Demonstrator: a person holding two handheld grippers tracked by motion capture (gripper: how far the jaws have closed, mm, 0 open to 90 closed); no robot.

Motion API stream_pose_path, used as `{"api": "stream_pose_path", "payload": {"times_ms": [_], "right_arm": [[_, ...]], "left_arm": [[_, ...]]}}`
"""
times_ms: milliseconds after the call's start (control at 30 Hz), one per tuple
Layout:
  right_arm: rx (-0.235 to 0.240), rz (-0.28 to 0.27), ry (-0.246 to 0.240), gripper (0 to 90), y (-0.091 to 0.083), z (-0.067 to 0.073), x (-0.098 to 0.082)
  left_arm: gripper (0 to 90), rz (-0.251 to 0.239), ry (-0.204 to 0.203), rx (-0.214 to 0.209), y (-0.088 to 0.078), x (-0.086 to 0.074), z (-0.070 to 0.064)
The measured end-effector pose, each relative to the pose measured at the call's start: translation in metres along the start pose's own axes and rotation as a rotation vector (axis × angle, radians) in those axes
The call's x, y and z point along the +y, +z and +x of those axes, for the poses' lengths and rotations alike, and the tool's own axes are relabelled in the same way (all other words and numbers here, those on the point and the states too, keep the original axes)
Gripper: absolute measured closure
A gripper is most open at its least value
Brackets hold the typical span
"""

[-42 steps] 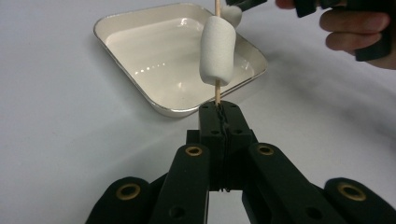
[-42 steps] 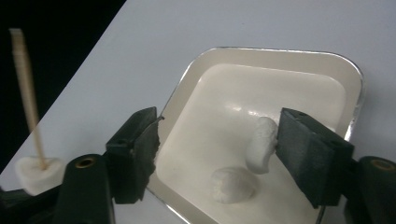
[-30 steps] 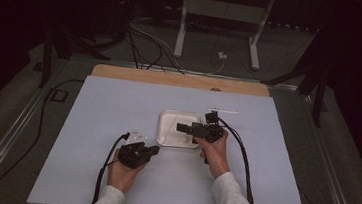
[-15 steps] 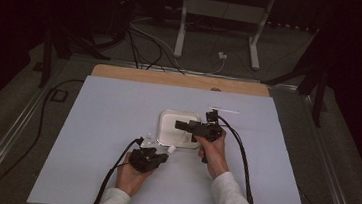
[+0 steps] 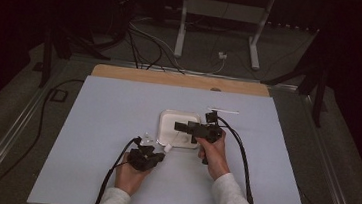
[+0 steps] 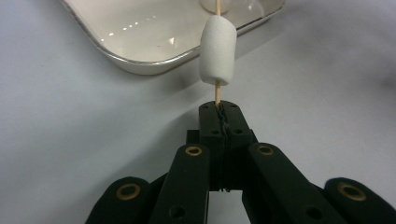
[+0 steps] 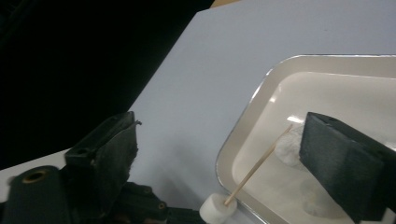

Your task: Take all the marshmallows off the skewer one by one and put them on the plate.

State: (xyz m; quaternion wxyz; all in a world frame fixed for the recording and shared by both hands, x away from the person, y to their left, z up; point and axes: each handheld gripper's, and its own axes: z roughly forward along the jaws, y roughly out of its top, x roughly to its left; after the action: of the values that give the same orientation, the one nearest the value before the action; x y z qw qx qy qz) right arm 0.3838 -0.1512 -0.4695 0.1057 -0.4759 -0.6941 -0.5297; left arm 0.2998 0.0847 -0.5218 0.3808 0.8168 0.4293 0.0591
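— Between the closed jaws of your left tool, what do you have?

— You have a thin wooden skewer pinched at its lower end. It stands up out of the jaw tips, and a white marshmallow is threaded on it just above them. The skewer carries on past the marshmallow, and its far end reaches over the rim of the white tray.

— And from above?

— Your left tool sits at the near-left corner of the tray, just off its edge, with the marshmallow right at that corner.

— What about your right tool?

— Your right tool is open, its two pads wide apart. One pad hangs over the inside of the tray, the other over the bare surface beside it. Between them you can see the skewer slanting across the tray rim and the marshmallow just outside it. More white marshmallows lie in the tray, partly hidden behind the pad.

— Where is it on the surface?

— Your right tool hovers above the tray's right half, pointing left, your hand just behind it on the pale surface. A thin white stick lies just beyond the tray.
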Motion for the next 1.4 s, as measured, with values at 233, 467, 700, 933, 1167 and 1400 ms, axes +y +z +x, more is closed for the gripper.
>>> {"api": "stream_pose_path", "payload": {"times_ms": [233, 467, 700, 933, 1167, 1400], "right_arm": [[-0.06, 0.021, 0.005, 11.0, 0.007, -0.008, -0.002], [0.0, 0.004, 0.041, 11.2, 0.013, -0.007, -0.003], [0.029, 0.002, 0.061, 13.1, 0.01, -0.007, -0.001], [0.062, -0.005, 0.072, 13.6, 0.007, -0.005, 0.001], [0.068, -0.008, 0.056, 14.7, 0.003, -0.004, 0.002], [-0.01, 0.099, -0.045, 15.8, 0.01, 0.005, -0.011]], "left_arm": [[90.0, -0.093, 0.016, -0.055, -0.013, 0.002, -0.003], [90.0, 0.012, 0.033, -0.013, 0.002, 0.001, -0.006], [90.0, 0.01, -0.013, -0.002, 0.0, 0.0, 0.0], [90.0, 0.015, -0.024, -0.001, 0.0, 0.001, 0.0], [90.0, 0.007, -0.028, -0.001, -0.001, 0.0, 0.001], [90.0, -0.103, -0.052, -0.051, -0.014, 0.003, 0.0]]}}
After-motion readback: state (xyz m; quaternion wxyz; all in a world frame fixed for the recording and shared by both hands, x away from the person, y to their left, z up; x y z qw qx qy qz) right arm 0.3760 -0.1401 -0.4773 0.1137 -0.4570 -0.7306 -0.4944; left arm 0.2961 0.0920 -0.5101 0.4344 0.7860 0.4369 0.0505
